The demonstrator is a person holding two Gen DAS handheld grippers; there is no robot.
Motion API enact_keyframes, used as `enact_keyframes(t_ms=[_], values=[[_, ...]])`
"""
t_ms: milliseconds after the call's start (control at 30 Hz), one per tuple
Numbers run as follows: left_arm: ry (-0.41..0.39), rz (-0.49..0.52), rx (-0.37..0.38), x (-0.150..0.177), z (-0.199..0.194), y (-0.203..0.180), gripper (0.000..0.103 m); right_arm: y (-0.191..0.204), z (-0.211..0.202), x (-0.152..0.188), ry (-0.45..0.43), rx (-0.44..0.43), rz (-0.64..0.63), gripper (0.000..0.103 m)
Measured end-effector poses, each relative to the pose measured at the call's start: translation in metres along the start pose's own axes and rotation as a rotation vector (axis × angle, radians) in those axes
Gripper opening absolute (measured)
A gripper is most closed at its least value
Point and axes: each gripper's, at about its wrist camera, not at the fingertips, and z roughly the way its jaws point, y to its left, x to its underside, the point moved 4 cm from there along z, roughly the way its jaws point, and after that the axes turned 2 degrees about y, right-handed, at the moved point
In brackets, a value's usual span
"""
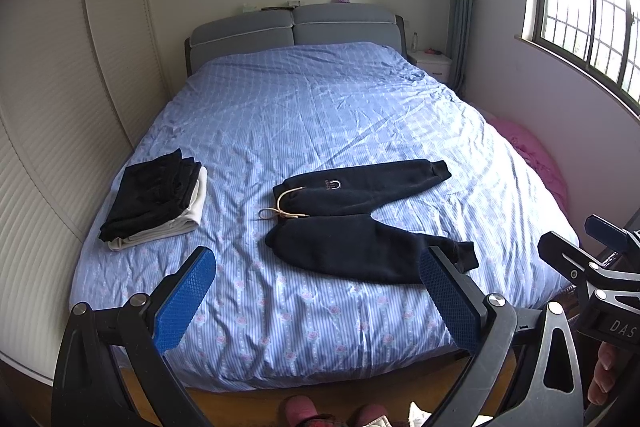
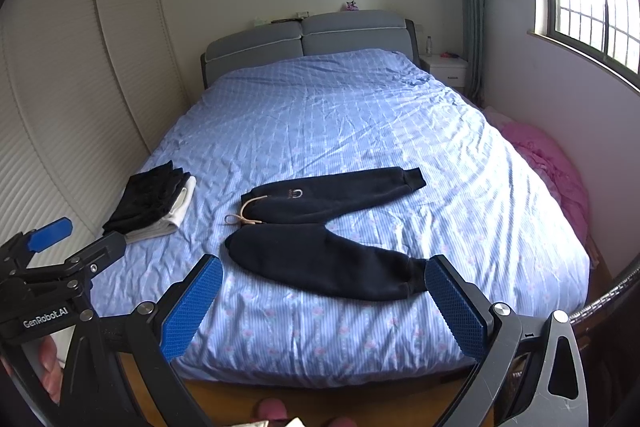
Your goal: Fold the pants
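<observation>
A pair of dark navy pants lies flat on the blue bedspread, legs spread to the right, waistband with a beige drawstring to the left. The pants also show in the right wrist view. My left gripper is open and empty, held above the bed's near edge, short of the pants. My right gripper is open and empty, near the lower leg's cuff. Each gripper shows at the edge of the other's view.
A stack of folded dark and white clothes sits on the bed's left side. A louvred wardrobe runs along the left. A pink cloth lies between bed and window wall. The grey headboard and a nightstand stand at the back.
</observation>
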Motion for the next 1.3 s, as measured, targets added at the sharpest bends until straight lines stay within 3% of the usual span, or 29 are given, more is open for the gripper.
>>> enact_keyframes(t_ms=[267,533,700,933,1133,1300], values=[[0.044,-0.003,-0.003,-0.001,0.017,0.000,0.103,-0.006,0.013,0.006,0.033,0.008,0.001,0.102],[0.115,0.002,-0.027,0.008,0.062,0.007,0.103,-0.019,0.059,0.022,0.121,0.039,0.046,0.102],[0.193,-0.004,-0.034,0.020,0.121,0.020,0.103,-0.028,0.112,0.042,0.220,0.058,0.111,0.102],[0.350,-0.002,0.016,0.025,0.229,0.036,0.103,-0.038,0.197,0.063,0.358,0.112,0.179,0.102],[0.457,0.031,0.018,0.032,0.317,0.029,0.103,-0.054,0.268,0.083,0.455,0.161,0.297,0.102],[0.596,-0.010,0.032,0.054,0.380,0.024,0.099,-0.074,0.319,0.110,0.556,0.214,0.366,0.097]])
